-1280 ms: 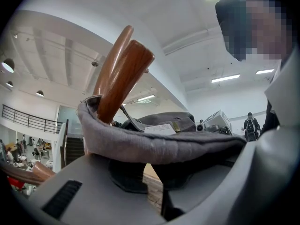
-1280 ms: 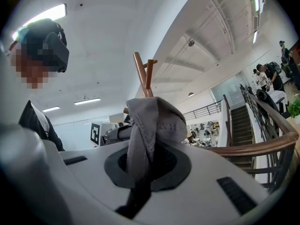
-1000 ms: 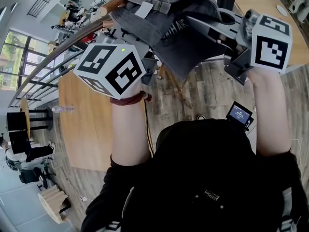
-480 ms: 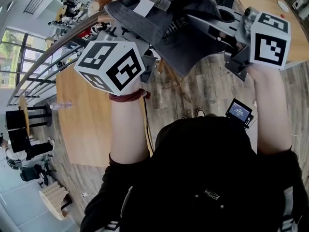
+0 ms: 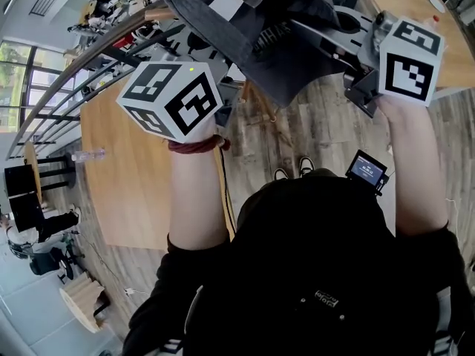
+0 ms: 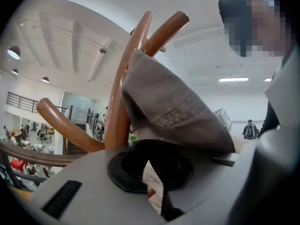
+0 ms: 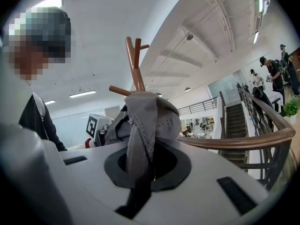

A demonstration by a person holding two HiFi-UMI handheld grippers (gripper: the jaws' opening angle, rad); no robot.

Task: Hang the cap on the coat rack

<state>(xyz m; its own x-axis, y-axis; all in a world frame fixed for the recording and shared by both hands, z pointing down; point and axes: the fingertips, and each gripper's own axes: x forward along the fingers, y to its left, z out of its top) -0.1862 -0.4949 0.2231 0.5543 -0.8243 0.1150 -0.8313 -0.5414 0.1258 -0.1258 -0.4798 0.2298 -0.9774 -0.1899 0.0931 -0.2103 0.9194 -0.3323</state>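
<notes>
Right fingers (image 7: 171, 168): clamped on a twisted fold of cap (image 7: 146, 118), grey cloth pulled down into the slot of the right gripper (image 7: 143, 172), no gap to either side. Left fingers (image 6: 124, 170): nearly together, only a thin slit lower down, pinched on the cap's stitched hem at the tips of the left gripper (image 6: 149, 161).

Beyond the left tips, cap spread upward as a taut grey sheet, draped against the rack (image 6: 118, 116) and touching its pole just under a prong (image 6: 165, 28). Hooked over that prong or only leaning on it: cannot tell. Lower prong (image 6: 61, 123) off to the left, bare. From the right side, cap bunched in front of the same pole, prong tips poking out above it.

From the head view, both grippers raised high, marker cubes (image 5: 174, 99) toward the camera, cap stretched between them with its dark inside and a white label (image 5: 228, 4) facing down.

Further out: curved wooden railing (image 7: 243, 139) and stairs (image 7: 236, 121) to the right, wooden table (image 5: 126, 176) on plank floor (image 5: 312, 132) below, people (image 7: 276, 64) in the distance.
</notes>
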